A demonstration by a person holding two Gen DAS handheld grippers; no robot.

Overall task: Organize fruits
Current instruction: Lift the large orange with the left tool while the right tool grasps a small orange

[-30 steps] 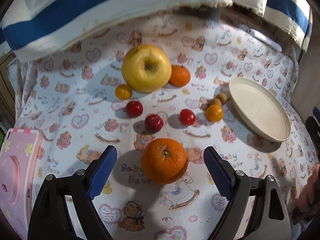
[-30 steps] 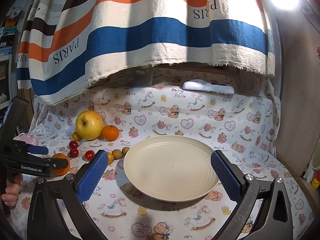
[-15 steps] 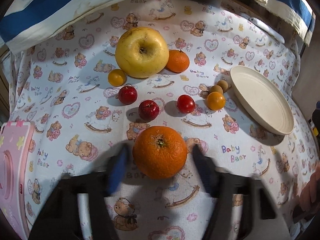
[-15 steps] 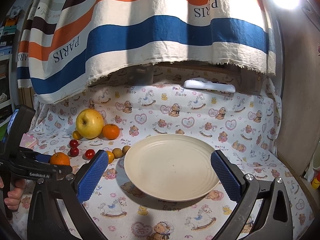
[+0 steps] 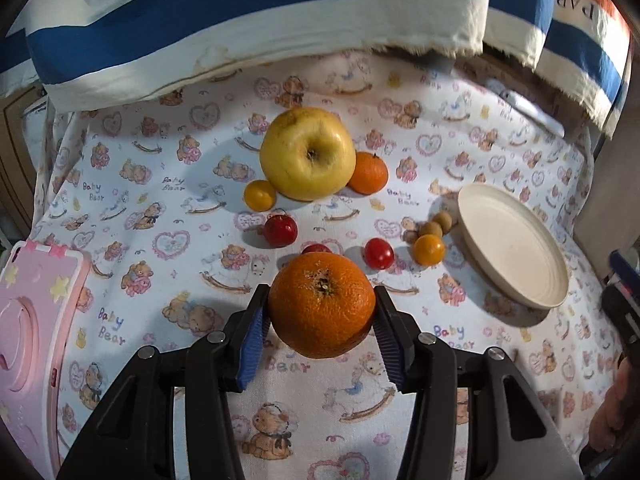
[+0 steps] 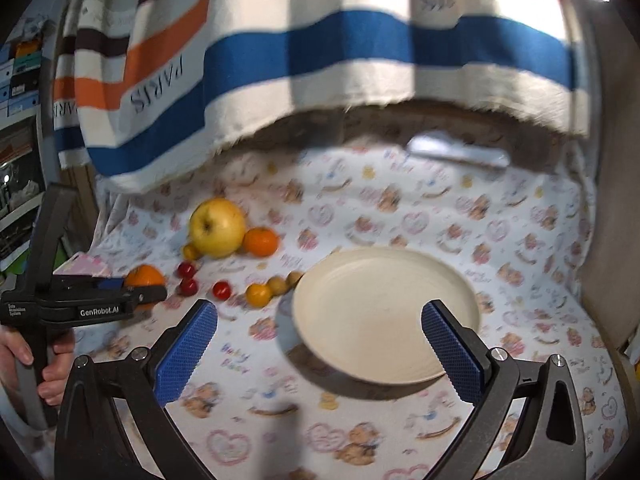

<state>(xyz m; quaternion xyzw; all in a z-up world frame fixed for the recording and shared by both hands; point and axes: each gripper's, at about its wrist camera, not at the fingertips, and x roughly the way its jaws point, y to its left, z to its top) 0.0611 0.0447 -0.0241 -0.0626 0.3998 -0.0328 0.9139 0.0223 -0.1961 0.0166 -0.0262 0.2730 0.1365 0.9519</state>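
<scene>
My left gripper (image 5: 320, 320) is shut on a large orange (image 5: 322, 304) and holds it just above the printed cloth; it also shows in the right wrist view (image 6: 145, 277). Behind it lie a yellow apple (image 5: 307, 153), a small orange (image 5: 368, 173), red cherry tomatoes (image 5: 281, 230) and yellow ones (image 5: 429, 249). A cream plate (image 5: 514, 246) sits at the right. My right gripper (image 6: 320, 344) is open and empty, hovering before the plate (image 6: 384, 312).
A pink case (image 5: 36, 344) lies at the left edge. A striped cloth (image 6: 320, 60) hangs over the back. A white remote (image 6: 456, 152) lies at the far back. Two small brown fruits (image 5: 438, 226) sit next to the plate.
My left gripper closed on the large orange and lifted it slightly. My right gripper has moved; its view is blurred and the plate appears closer.
</scene>
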